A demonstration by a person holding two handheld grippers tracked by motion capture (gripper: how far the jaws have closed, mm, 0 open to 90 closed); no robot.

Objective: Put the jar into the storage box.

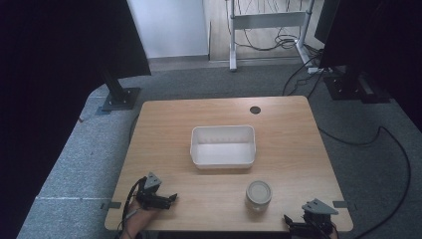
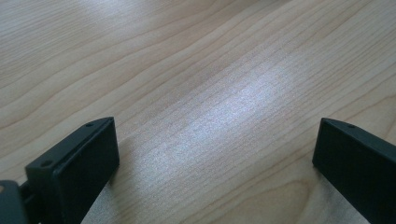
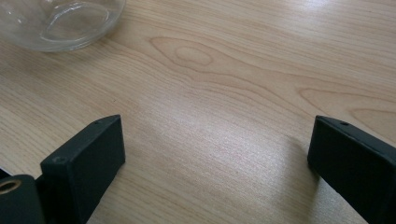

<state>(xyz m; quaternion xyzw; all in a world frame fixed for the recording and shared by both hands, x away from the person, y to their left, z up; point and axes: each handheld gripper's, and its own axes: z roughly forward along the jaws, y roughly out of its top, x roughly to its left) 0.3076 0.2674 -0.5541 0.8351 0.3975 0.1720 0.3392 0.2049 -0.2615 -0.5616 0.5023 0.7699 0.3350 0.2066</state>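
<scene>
A clear glass jar (image 1: 259, 194) stands upright near the table's front edge, right of centre; its base shows in the right gripper view (image 3: 58, 21) at top left. A white plastic bin (image 1: 223, 146) sits empty in the middle of the wooden table (image 1: 283, 129). My left gripper (image 1: 171, 198) rests low at the front left, jaws wide apart over bare wood (image 2: 215, 140), holding nothing. At the front right corner my right gripper (image 1: 288, 221) is also open, with only tabletop between its jaws (image 3: 217, 149). The jar lies to its left and slightly beyond.
A round cable hole (image 1: 255, 110) marks the table's far side. Beyond the table are grey carpet, a black stand base (image 1: 119, 97) at the left, a white desk frame (image 1: 266, 22) and loose cables (image 1: 383, 134) on the floor at the right.
</scene>
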